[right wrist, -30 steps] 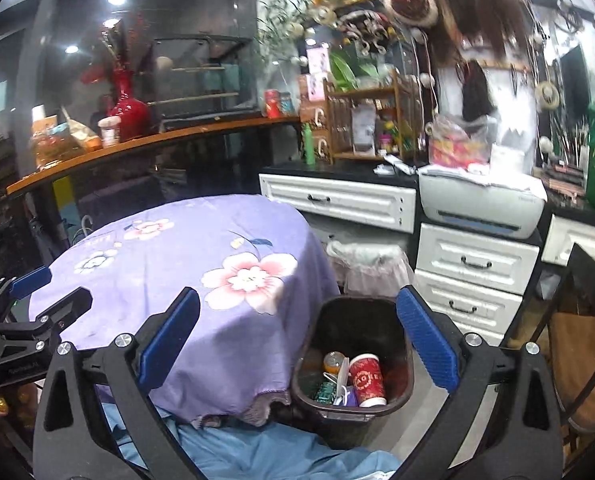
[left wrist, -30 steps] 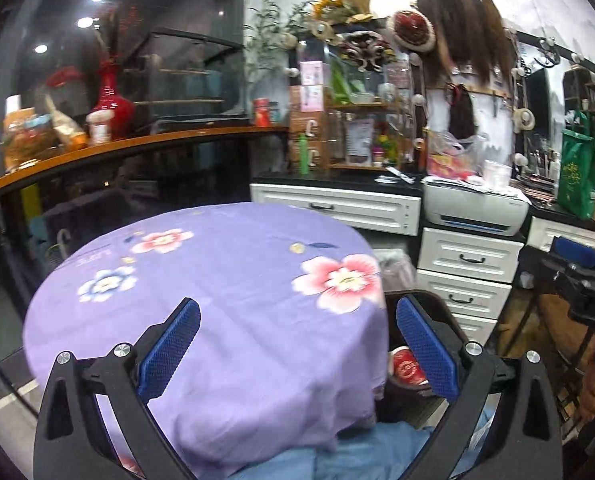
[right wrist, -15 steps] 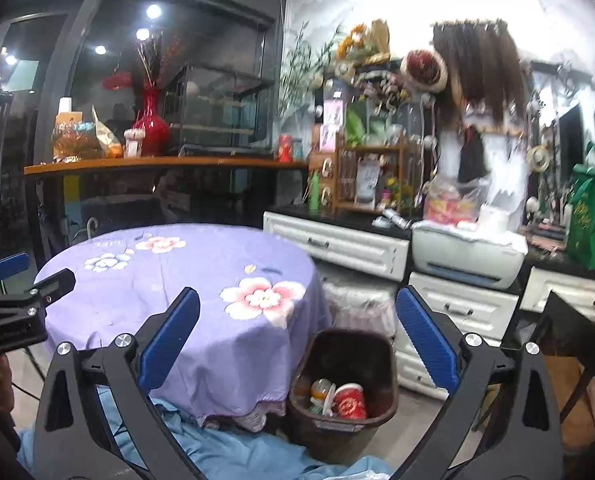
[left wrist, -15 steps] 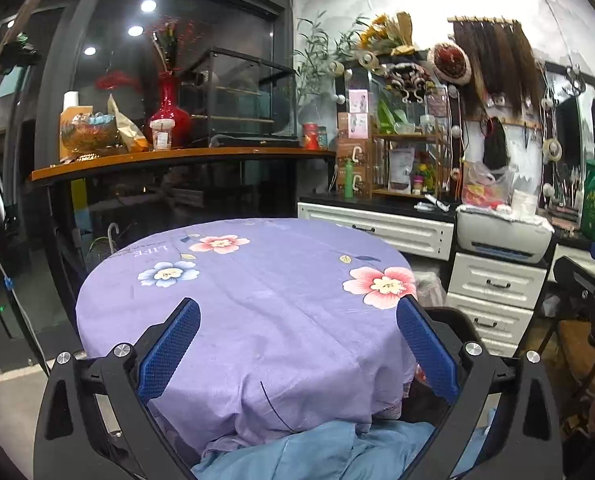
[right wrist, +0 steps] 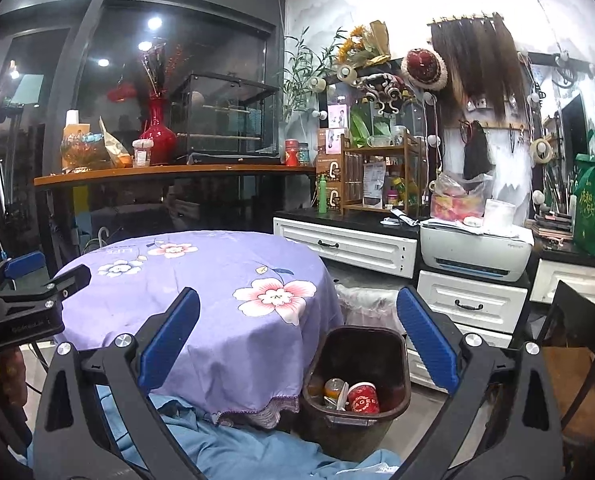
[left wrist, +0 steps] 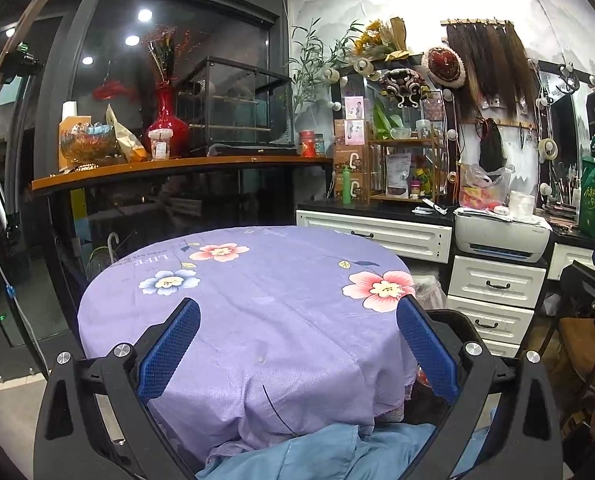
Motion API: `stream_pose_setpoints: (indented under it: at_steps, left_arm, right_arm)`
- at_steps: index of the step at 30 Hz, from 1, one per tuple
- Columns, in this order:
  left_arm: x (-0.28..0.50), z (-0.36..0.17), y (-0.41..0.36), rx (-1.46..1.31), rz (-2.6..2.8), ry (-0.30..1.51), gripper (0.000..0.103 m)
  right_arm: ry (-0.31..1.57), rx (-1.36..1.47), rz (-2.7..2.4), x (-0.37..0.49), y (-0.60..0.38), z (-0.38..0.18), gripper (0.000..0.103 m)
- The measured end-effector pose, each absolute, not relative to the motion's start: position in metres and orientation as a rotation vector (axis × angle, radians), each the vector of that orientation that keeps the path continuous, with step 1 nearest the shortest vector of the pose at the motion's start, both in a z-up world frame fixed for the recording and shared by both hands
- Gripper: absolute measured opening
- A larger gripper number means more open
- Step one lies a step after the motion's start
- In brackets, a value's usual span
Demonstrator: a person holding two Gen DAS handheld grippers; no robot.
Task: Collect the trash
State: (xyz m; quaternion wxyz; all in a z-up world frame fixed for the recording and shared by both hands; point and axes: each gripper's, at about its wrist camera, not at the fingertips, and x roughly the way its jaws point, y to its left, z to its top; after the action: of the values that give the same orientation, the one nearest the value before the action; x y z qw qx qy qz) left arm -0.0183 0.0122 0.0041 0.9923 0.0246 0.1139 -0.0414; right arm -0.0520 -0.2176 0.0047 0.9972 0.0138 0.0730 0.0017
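Both tongs (left wrist: 297,344) (right wrist: 297,344) rose; bin (right wrist: 357,380) beside table (right wrist: 201,280), seemingly unobstructed.

Salon/shop: hair extensions (left wrist: 489,64), bulb mirror (left wrist: 563,136), counter (left wrist: 177,166).

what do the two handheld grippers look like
Both match: the left gripper and right gripper have black angular frames with silver screws, and two fingers faced with blue textured pads. The left one's side carries faint lettering, unreadable.

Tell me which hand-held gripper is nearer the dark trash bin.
Right, as far as can be judged. The right hand-held gripper hangs open above the trash bin; the left hand-held gripper is open over the purple table, beside the bin.
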Motion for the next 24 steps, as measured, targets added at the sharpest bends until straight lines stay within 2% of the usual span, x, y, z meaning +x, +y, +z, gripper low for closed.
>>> stream_pose_setpoints:
  at_steps: [24]
  left_arm:
    - [-0.0134,0.0022,0.0177,0.037,-0.083,0.246,0.097]
  right_arm:
    - [0.163,0.016,0.018,-0.0508,-0.2116,0.0028,0.097]
